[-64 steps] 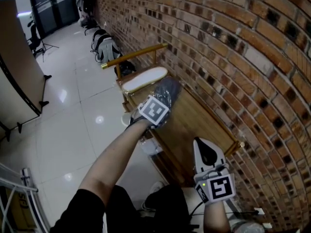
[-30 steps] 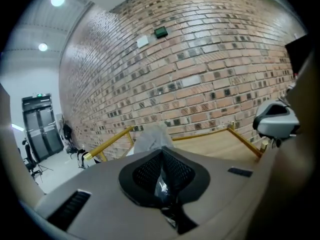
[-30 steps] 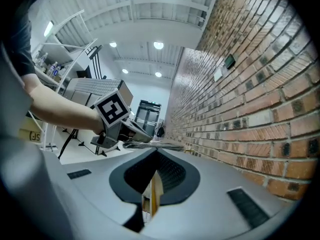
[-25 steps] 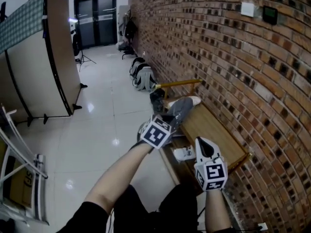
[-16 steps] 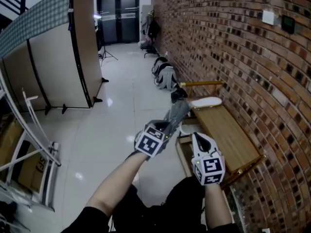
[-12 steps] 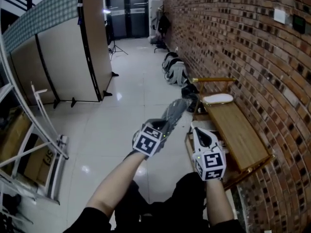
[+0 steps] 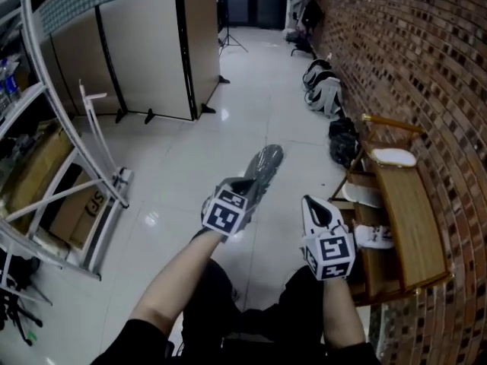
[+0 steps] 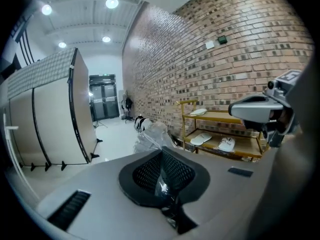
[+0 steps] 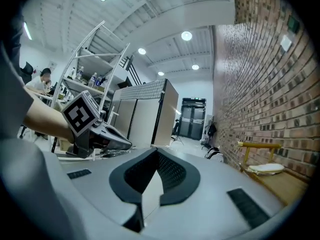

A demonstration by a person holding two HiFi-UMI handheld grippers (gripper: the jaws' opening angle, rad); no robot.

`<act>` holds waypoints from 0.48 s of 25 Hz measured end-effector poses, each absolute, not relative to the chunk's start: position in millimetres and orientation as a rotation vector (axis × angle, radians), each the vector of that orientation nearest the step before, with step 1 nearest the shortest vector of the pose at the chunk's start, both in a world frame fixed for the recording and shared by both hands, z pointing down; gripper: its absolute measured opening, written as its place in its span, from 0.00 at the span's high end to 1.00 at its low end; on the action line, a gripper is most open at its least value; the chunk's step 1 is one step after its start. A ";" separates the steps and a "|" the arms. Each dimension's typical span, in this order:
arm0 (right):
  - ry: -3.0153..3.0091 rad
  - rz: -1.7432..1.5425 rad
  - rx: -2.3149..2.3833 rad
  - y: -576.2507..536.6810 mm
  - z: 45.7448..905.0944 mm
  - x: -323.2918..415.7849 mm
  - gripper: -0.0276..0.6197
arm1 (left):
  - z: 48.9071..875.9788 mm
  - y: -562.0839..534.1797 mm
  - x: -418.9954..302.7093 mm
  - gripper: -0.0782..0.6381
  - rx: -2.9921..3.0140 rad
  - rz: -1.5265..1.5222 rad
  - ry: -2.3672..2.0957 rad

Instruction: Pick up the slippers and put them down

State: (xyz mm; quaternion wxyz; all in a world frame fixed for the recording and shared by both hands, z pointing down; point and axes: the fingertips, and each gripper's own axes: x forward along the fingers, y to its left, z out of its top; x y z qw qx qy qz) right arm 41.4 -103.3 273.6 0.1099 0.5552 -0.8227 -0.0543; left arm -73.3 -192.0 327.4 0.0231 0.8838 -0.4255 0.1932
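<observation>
My left gripper (image 7: 245, 187) is shut on a pair of grey slippers in a clear plastic bag (image 7: 263, 164), which sticks out ahead of it over the white floor. In the left gripper view the crinkled plastic (image 8: 152, 135) is pinched between the black pads (image 8: 175, 171). My right gripper (image 7: 311, 204) is beside it on the right, shut, with nothing held; its tips meet in the right gripper view (image 9: 156, 152). To the right, a wooden shoe rack (image 7: 407, 226) holds white slippers (image 7: 393, 157) on top and more on a lower shelf (image 7: 365, 196).
Backpacks (image 7: 323, 93) and a black bag (image 7: 344, 139) lie along the brick wall (image 7: 426, 44). A folding partition (image 7: 144, 52) stands at the back left. A metal shelf frame (image 7: 72, 166) and a cardboard box (image 7: 80, 211) are at the left. A person (image 9: 40, 81) sits far left.
Both grippers have swung left, away from the shoe rack and out over the floor. The left one still holds the bagged slippers. The rack now lies at the right edge.
</observation>
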 end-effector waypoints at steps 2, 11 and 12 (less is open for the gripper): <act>-2.422 -0.116 1.606 -112.8 287.9 36.3 0.94 | 348.5 -198.7 -81.9 0.89 2.690 0.621 -1.318; -2.348 0.089 1.527 -166.7 382.8 47.3 0.94 | 466.4 -226.1 -84.8 0.89 2.508 0.757 -1.264; -2.338 0.110 1.521 -172.2 394.4 48.7 0.94 | 480.2 -227.6 -85.2 0.89 2.491 0.776 -1.254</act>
